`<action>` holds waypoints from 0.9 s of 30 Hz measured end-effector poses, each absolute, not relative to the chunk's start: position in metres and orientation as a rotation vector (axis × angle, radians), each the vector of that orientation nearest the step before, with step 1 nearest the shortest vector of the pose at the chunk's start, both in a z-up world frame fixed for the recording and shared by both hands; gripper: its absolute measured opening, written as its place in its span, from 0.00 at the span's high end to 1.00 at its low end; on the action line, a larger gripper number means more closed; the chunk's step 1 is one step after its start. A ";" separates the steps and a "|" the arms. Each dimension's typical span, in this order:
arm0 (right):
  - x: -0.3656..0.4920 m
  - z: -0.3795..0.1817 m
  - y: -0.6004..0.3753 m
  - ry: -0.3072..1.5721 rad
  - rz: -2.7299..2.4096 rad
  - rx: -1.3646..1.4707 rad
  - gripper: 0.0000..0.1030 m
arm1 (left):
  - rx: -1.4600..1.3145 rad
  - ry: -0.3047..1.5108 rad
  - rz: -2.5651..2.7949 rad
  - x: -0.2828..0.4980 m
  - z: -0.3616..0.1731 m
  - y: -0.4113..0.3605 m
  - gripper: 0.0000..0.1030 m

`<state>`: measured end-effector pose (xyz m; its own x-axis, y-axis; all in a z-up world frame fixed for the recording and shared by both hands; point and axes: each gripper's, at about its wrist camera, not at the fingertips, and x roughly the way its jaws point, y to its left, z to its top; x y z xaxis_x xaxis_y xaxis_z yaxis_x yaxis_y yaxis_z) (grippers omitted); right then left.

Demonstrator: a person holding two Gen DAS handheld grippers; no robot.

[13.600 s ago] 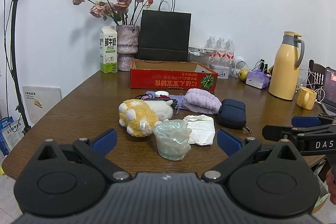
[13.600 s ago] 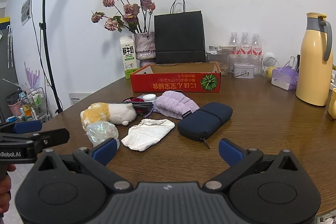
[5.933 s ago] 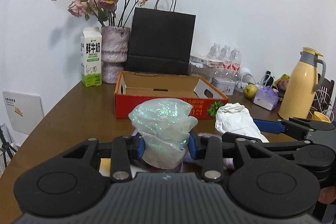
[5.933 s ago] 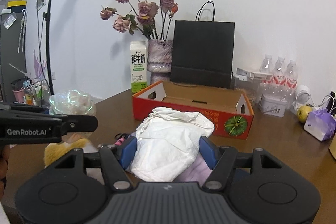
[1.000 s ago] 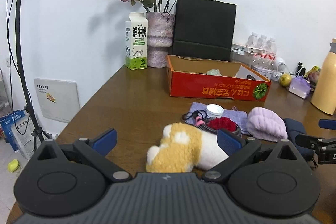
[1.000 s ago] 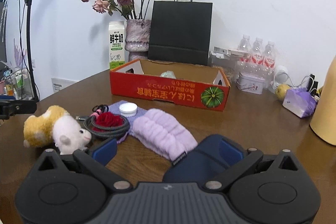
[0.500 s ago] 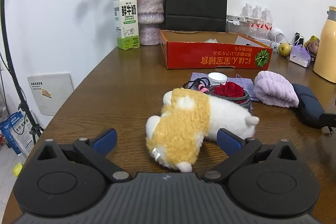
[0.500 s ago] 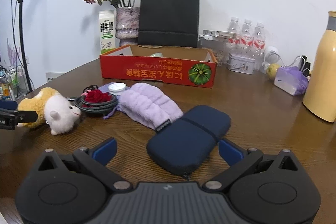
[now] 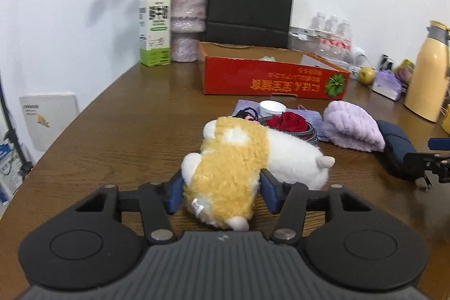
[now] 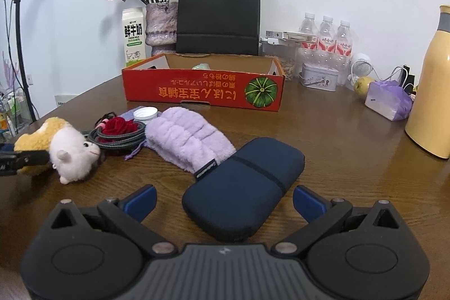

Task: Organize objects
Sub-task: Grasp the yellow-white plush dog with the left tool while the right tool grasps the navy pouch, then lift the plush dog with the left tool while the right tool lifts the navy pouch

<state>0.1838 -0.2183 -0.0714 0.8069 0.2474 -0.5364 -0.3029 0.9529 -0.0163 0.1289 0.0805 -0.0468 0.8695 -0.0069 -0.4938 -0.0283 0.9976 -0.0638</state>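
Observation:
A yellow and white plush toy (image 9: 242, 159) lies on the wooden table (image 9: 118, 131). My left gripper (image 9: 220, 191) is shut on its yellow rear end; the toy still rests on the table, also seen in the right wrist view (image 10: 64, 145). My right gripper (image 10: 223, 200) is open, its fingers either side of the near end of a navy blue pouch (image 10: 244, 184). A lilac fluffy cloth (image 10: 188, 137) lies beside the pouch. The red cardboard box (image 10: 202, 89) stands behind, with a pale crumpled item (image 10: 201, 66) inside.
A coiled cable with a red flower (image 10: 118, 131) and a white lid (image 10: 145, 112) lie on a purple cloth. A milk carton (image 10: 134, 37), flower vase (image 10: 161, 27), black bag (image 10: 218, 16), water bottles (image 10: 326, 41), tin (image 10: 319, 76) and yellow flask (image 10: 430, 92) line the back.
My left gripper has moved forward and closed on the plush toy's yellow end. My right gripper has moved closer to the navy pouch and stays open.

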 end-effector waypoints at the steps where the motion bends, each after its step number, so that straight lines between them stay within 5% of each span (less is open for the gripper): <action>1: 0.187 -0.071 -0.218 0.565 0.285 -0.102 0.00 | -0.075 0.511 0.037 0.128 -0.047 0.077 0.47; 11: 0.229 -0.086 -0.210 0.664 0.196 -0.098 0.00 | -0.152 0.508 0.094 0.124 -0.047 0.068 0.47; 19: 0.207 -0.085 -0.232 0.654 0.283 -0.116 0.24 | -0.164 0.508 0.083 0.122 -0.047 0.069 0.46; 27: 0.178 -0.081 -0.264 0.654 0.314 -0.159 0.28 | -0.138 0.501 0.095 0.120 -0.049 0.063 0.46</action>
